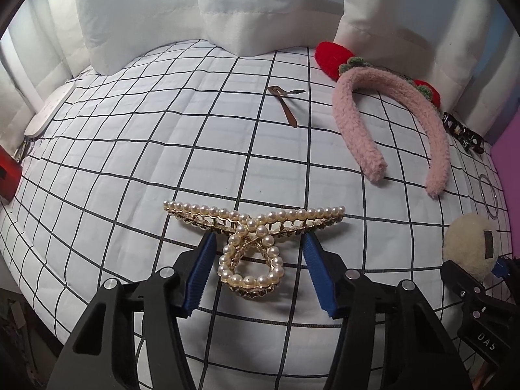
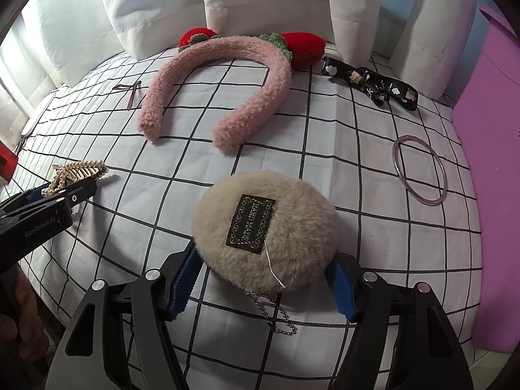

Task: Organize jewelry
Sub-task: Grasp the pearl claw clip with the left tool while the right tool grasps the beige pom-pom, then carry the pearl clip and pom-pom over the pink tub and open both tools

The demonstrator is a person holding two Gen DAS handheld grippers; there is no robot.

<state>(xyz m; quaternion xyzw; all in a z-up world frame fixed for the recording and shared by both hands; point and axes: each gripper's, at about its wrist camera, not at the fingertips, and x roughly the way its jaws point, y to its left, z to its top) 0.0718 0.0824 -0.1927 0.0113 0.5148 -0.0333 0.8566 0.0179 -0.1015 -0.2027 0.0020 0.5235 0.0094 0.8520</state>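
Checked bedsheet (image 1: pixel 130 149) | left gripper (image 1: pixel 258 243) open astride pearl claw clip (image 1: pixel 253 227), pads clear | right gripper (image 2: pixel 263 253) clasps fluffy pouch (image 2: pixel 265 227) | advice: squeeze clip's looped handle squarely, lift level.

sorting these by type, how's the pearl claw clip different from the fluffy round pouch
The pearl claw clip is hard gold metal lined with pearls, with open teeth; the fluffy round pouch is soft beige fur with a dark label and a ball chain. The clip is long and thin, the pouch a full disc. Both lie on the checked sheet, each between a gripper's blue pads.
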